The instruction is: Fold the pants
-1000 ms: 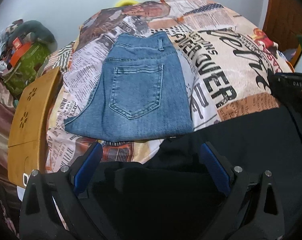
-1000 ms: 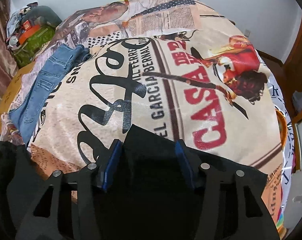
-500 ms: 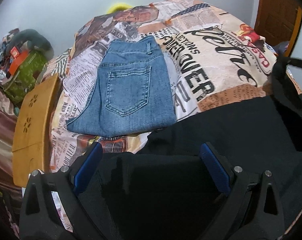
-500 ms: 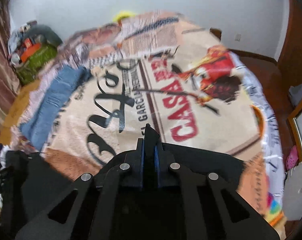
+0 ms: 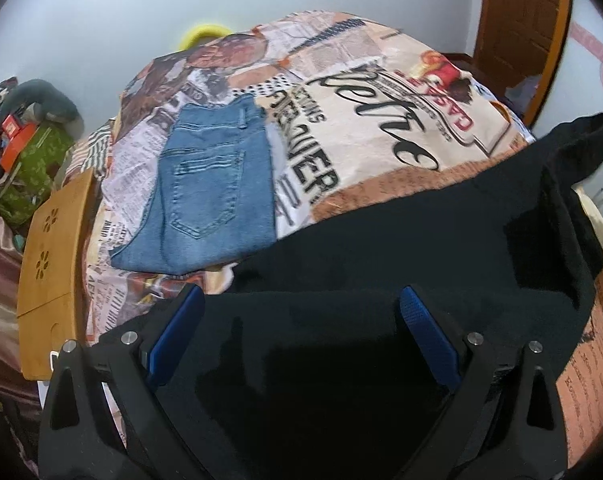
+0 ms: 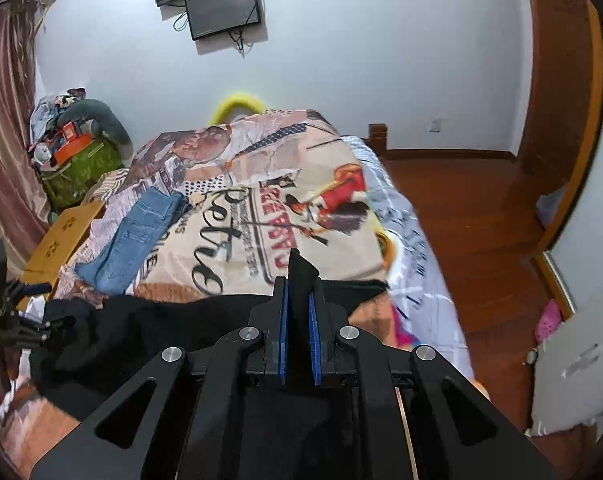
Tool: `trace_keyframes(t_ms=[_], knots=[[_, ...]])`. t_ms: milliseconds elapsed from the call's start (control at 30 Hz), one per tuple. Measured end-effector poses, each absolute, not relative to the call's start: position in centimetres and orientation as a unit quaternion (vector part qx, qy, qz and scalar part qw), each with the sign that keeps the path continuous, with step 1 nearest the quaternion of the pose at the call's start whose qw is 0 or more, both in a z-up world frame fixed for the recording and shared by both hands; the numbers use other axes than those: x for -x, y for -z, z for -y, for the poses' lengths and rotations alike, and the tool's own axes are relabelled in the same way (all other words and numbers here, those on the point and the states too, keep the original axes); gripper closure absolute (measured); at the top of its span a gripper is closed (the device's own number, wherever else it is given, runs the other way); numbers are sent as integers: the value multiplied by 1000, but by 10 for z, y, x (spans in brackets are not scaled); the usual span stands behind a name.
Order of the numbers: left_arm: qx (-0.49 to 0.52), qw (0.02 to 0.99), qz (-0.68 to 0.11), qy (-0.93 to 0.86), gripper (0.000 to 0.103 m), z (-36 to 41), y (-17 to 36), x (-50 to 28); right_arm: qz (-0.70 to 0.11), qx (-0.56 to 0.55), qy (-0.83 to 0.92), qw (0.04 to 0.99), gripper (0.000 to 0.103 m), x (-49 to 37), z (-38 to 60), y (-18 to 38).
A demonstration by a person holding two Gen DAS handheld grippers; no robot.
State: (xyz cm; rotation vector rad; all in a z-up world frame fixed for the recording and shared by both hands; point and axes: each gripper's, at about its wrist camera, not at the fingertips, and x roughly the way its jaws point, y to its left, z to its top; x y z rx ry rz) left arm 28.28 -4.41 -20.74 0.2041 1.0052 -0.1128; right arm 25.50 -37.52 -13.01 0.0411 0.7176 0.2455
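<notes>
Black pants (image 5: 381, 248) lie spread over the near end of the bed, on its printed cover (image 5: 381, 120). My left gripper (image 5: 301, 320) stands open above them. Its blue pads (image 5: 177, 328) are wide apart and bare, with dark cloth below and between. My right gripper (image 6: 297, 300) is shut on a fold of the black pants (image 6: 161, 320). A peak of cloth pokes out past its tips, and the raised edge hangs at the right of the left wrist view. At the left edge of the right wrist view, the left gripper's fingers (image 6: 21, 332) sit by the cloth.
Folded blue jeans (image 5: 213, 192) lie flat on the bed's left side. A wooden board (image 5: 49, 260) and a green bag (image 5: 33, 160) sit left of the bed. A wooden door (image 5: 521, 20) and floor (image 6: 481, 220) are to the right. A screen (image 6: 221, 4) hangs on the far wall.
My right gripper closed on the black pants and rose, lifting that edge off the bed. The left gripper drew back and up, staying open; the jeans did not move.
</notes>
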Motion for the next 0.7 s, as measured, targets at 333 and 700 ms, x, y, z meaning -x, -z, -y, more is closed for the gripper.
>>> trace_keyframes(t_ms=[333, 700], knots=[[-94, 855, -507, 59, 4, 55, 231, -269, -416, -42, -83, 905, 95, -206, 407, 193], [-45, 860, -507, 34, 4, 25, 227, -259, -473, -72, -42, 877, 92, -177, 411, 257]])
